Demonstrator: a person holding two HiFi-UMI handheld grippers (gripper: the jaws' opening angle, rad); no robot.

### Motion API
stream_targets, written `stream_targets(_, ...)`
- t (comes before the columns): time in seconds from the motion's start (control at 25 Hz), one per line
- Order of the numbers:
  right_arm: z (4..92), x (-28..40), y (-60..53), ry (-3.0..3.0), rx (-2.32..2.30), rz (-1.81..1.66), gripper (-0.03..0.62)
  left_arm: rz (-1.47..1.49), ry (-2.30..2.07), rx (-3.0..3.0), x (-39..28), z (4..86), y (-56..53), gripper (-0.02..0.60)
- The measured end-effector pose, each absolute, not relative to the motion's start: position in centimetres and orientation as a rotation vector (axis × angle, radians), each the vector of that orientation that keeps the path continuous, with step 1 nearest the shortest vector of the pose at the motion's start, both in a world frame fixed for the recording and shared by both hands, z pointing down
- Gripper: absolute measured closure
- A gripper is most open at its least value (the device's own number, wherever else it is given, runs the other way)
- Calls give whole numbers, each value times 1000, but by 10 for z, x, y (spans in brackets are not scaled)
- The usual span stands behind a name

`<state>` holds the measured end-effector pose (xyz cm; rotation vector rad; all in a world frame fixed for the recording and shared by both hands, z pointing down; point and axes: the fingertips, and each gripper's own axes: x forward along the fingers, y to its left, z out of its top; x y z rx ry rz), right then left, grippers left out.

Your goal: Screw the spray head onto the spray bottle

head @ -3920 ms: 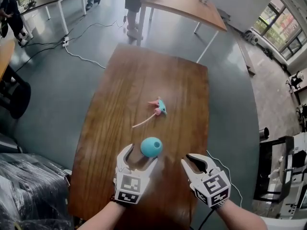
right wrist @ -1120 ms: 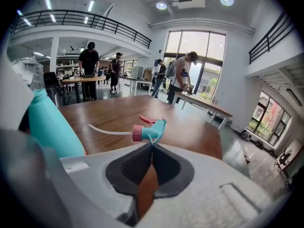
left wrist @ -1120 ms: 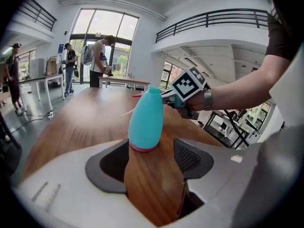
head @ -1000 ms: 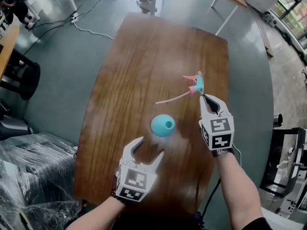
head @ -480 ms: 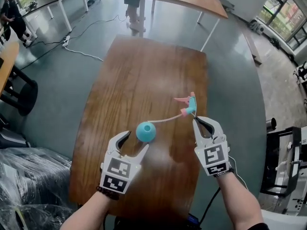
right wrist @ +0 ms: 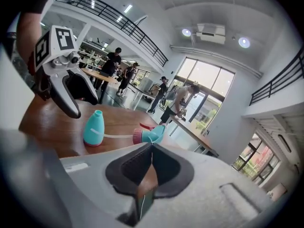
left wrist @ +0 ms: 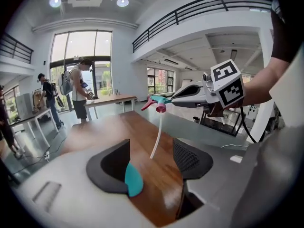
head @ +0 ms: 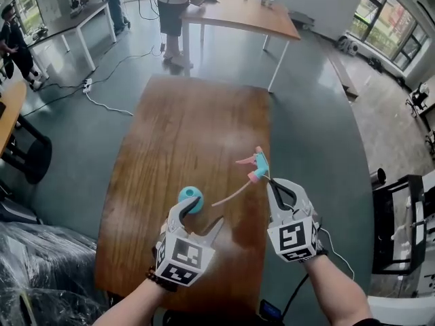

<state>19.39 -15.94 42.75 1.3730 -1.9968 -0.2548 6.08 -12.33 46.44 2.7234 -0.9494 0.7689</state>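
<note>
The teal plastic spray bottle (head: 191, 200) stands uncapped at lower middle of the brown wooden desk (head: 183, 128). The left gripper (head: 201, 217) has its fingers wide, with the bottle beside one fingertip, not clamped. The right gripper (head: 270, 181) has its fingers closed on the teal-and-pink spray head (head: 255, 163), right of centre; its white tube (head: 230, 195) hangs outside the bottle.

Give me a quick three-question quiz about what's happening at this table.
1. Fill in: the left gripper has its jaws ____.
2. What holds the spray head? A) left gripper B) right gripper C) nothing, it lies on the table
3. True or false: the spray head is already screwed onto the bottle.

Key: 1 open; 2 B; 3 false.
</note>
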Motion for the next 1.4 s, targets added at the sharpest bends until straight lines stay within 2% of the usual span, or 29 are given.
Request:
stream_targets(0.2, 412, 190, -129, -2001, 1336, -303, 598, 790, -896, 2803, 99, 448, -110, 279)
stream_targets(0.36, 399, 175, -109, -2039, 1317, -301, 597, 809, -874, 2838, 118, 444, -102, 329)
stream_targets(0.56, 384, 154, -81, -2095, 1290, -283, 597, 727, -901, 2890, 128, 424, -90, 332)
stream_targets(0.76, 379, 151, -61, -2125, 1272, -292, 597, 643, -877, 2945, 133, 405, -76, 426)
stream_targets(1.04, 362, 142, -35, -2216, 1191, -307, 593, 536, -717, 2922, 127, 392, -55, 433)
stream_targets(1.08, 359, 140, -30, -2239, 1160, -318, 582, 515, -674, 2913, 125, 389, -52, 433)
stream_targets(1.16, 358, 136, -18, -2277, 1087, -342, 519, 482, -577, 2895, 120, 388, -47, 433)
stream_targets(1.4, 360, 135, 9, -2296, 886, -455, 455, 476, -145, 2804, 108, 390, -10, 431)
